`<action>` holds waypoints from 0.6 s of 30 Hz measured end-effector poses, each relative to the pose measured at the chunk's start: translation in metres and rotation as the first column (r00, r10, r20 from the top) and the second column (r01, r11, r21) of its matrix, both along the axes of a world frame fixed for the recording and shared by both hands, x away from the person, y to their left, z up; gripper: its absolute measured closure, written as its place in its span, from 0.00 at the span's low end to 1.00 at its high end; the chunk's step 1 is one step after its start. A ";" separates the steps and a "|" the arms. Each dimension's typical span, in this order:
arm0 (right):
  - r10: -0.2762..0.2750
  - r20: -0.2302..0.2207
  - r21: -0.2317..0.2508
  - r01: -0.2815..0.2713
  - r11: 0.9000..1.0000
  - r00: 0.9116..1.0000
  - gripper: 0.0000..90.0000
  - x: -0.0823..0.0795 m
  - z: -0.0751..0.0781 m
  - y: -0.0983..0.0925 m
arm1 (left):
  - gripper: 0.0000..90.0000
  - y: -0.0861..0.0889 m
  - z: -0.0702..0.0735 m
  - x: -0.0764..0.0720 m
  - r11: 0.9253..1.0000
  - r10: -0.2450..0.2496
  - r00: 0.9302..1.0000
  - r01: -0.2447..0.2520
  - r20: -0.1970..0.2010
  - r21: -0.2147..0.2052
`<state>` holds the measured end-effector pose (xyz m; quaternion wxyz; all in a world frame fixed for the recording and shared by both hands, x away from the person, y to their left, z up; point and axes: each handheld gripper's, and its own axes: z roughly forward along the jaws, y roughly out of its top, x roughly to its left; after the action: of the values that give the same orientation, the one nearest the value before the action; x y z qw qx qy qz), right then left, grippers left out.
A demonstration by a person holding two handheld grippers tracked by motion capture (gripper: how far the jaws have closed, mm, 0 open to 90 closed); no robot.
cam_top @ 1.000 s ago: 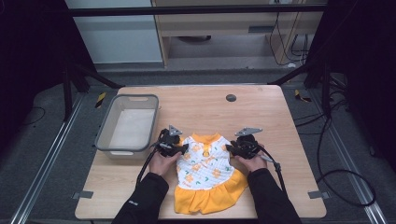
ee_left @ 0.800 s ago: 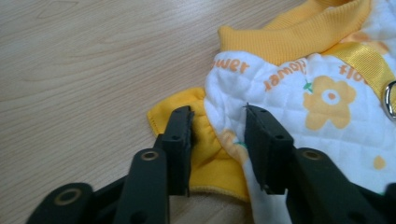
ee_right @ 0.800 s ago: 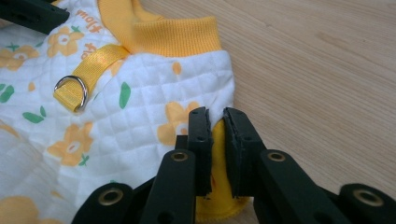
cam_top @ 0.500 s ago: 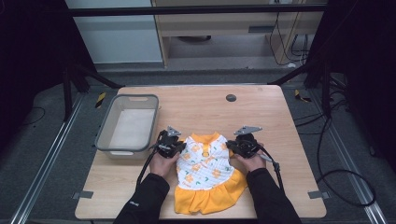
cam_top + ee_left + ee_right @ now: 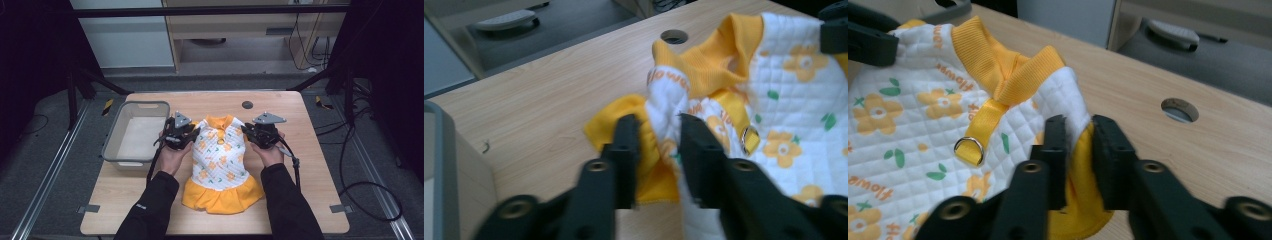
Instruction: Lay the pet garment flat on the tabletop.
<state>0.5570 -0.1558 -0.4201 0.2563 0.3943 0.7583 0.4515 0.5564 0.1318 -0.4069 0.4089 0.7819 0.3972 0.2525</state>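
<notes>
Dress (image 5: 220,162), white with orange flowers and an orange skirt, lies flat at the middle of the wooden table (image 5: 310,165) in the high view, with the collar toward the top of the frame and the skirt toward the bottom.

At the left of that frame a grey plastic bin (image 5: 131,133) stands on the table, just beside the left gripper (image 5: 186,134). This gripper sits at the left shoulder of the dress, and a hand (image 5: 172,157) holds it from below. In the left gripper view, the two black jaws are closed on a bunch of white and orange cloth (image 5: 659,135) at the sleeve, so the gripper is grasping the dress there. The orange collar (image 5: 719,55) stands up in the upper right of that frame, and a small metal ring (image 5: 750,137) on an orange strap is at the right.

At the right of the high view the right gripper (image 5: 256,134) sits at the other shoulder, near a round hole (image 5: 247,105) in the table. In the right gripper view, its jaws pinch the edge of the sleeve (image 5: 1079,150), white above and orange below, so it is also grasping the dress. The metal ring (image 5: 969,147) is at the left of that frame.
</notes>
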 end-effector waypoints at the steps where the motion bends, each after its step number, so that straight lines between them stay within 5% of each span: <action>1: -0.012 0.009 -0.027 0.012 1.000 1.000 0.78 0.003 -0.001 0.000 | 0.67 0.000 0.000 0.001 1.000 0.017 1.000 -0.017 0.006 0.007; 4: -0.027 0.034 -0.041 0.028 0.999 0.999 0.70 0.002 0.000 -0.003 | 0.58 0.005 0.000 0.000 1.000 0.029 1.000 -0.029 0.000 0.004; 9: -0.012 0.033 -0.023 0.012 1.000 0.999 0.68 -0.018 0.008 -0.014 | 0.55 0.015 0.005 -0.018 1.000 -0.011 1.000 0.011 -0.015 -0.014; 18: 0.052 -0.049 -0.010 -0.052 0.999 0.997 0.65 -0.078 0.001 -0.027 | 0.54 0.028 -0.006 -0.083 0.992 -0.125 0.989 0.126 -0.073 0.006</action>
<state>0.4791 -0.1830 -0.4188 0.2282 0.3839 0.7769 0.4438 0.4737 0.1602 -0.4133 0.4050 0.8161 0.3604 0.2000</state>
